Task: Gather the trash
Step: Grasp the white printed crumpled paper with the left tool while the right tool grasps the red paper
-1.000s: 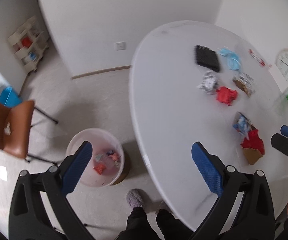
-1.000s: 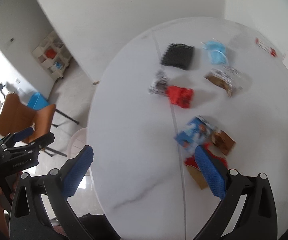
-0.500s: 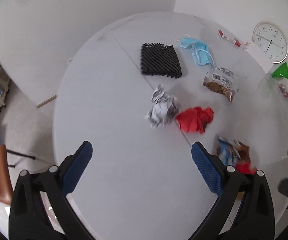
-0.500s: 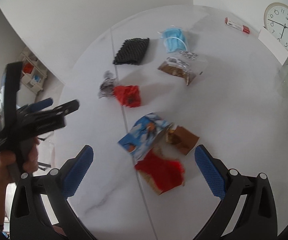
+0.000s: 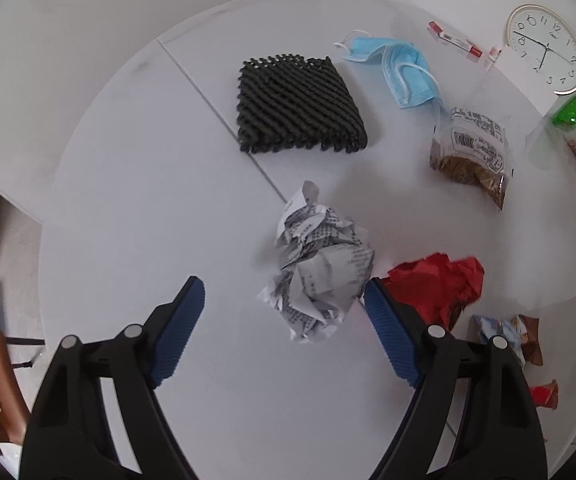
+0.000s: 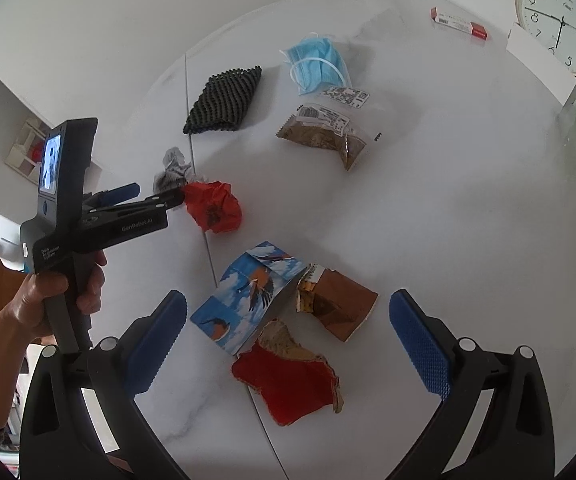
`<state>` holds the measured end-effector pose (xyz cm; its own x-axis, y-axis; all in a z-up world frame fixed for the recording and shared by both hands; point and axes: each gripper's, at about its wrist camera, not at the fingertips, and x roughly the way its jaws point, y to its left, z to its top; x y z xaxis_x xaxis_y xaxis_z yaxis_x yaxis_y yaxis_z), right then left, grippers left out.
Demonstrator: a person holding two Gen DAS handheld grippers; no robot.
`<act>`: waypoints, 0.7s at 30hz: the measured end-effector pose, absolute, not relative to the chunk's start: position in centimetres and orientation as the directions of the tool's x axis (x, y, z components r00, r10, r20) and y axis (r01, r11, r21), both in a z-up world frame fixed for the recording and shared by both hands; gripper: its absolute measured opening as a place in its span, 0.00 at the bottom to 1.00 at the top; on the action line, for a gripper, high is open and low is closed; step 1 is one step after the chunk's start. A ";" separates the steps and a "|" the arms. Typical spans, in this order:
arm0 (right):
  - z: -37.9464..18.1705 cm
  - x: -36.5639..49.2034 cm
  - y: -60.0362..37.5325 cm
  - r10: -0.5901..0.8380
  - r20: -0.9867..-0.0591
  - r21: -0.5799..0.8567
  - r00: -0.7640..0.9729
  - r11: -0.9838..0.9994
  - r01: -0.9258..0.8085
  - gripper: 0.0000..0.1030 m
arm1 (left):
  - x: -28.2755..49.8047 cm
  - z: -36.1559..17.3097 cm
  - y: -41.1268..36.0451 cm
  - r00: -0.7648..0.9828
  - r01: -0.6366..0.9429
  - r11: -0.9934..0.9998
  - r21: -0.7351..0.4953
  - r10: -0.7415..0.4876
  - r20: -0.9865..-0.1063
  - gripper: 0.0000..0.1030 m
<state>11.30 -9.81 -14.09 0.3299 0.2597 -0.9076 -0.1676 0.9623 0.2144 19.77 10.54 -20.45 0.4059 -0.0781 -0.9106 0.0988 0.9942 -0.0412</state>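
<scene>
A crumpled printed paper ball (image 5: 319, 264) lies on the white table (image 5: 148, 184). My left gripper (image 5: 282, 292) points down over it with its jaws closing. The ball sits between the pads: the right pad is at its edge, the left pad stands apart from it. A crumpled red paper (image 5: 439, 284) lies just right of the ball. My right gripper (image 6: 288, 300) stands open above a blue bird-print carton (image 6: 248, 300), a torn brown cardboard piece (image 6: 339, 308) and a red cardboard scrap (image 6: 291, 388). In the right wrist view the left gripper (image 6: 160, 194) reaches the paper ball (image 6: 174, 170).
Farther back lie a black mesh foam pad (image 5: 299, 106), a blue face mask (image 5: 399, 68) and a clear snack bag (image 5: 471, 152). A clock (image 5: 545, 48), a red-and-white box (image 5: 453, 42) and a green wrapper (image 5: 571, 114) sit near the far right edge.
My left gripper swung from above the floor bin onto the table, sank over the paper ball and narrowed its jaws. My right gripper came lower over the carton pieces.
</scene>
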 end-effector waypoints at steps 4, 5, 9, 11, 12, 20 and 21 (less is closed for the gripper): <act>-14.4 12.1 -9.4 0.260 -0.910 0.213 0.322 0.961 -0.175 0.98 | 20.7 -21.2 10.1 0.390 0.114 0.992 -0.053 -0.094 -0.916 0.68; -14.4 12.2 -9.2 0.262 -0.909 0.212 0.323 0.960 -0.181 0.98 | 20.9 -21.3 10.1 0.386 0.113 0.992 -0.060 -0.099 -0.917 0.64; -14.4 13.0 -8.4 0.267 -0.908 0.208 0.323 0.956 -0.207 0.98 | 21.4 -21.5 10.7 0.385 0.088 0.991 -0.105 -0.131 -0.914 0.53; -14.4 13.5 -7.8 0.273 -0.907 0.206 0.322 0.952 -0.225 0.98 | 21.4 -21.3 10.9 0.395 0.083 0.989 -0.119 -0.142 -0.908 0.49; -14.4 13.7 -7.5 0.275 -0.906 0.205 0.322 0.950 -0.235 0.98 | 21.3 -21.2 11.0 0.397 0.084 0.989 -0.124 -0.147 -0.906 0.48; -16.0 17.4 -3.6 0.307 -0.906 0.197 0.293 0.915 -0.352 0.98 | 19.8 -19.4 13.0 0.433 0.045 0.991 -0.126 -0.133 -0.892 0.46; -16.6 18.0 -2.8 0.306 -0.911 0.192 0.276 0.908 -0.373 0.98 | 19.4 -19.0 13.4 0.439 0.037 0.992 -0.122 -0.126 -0.890 0.46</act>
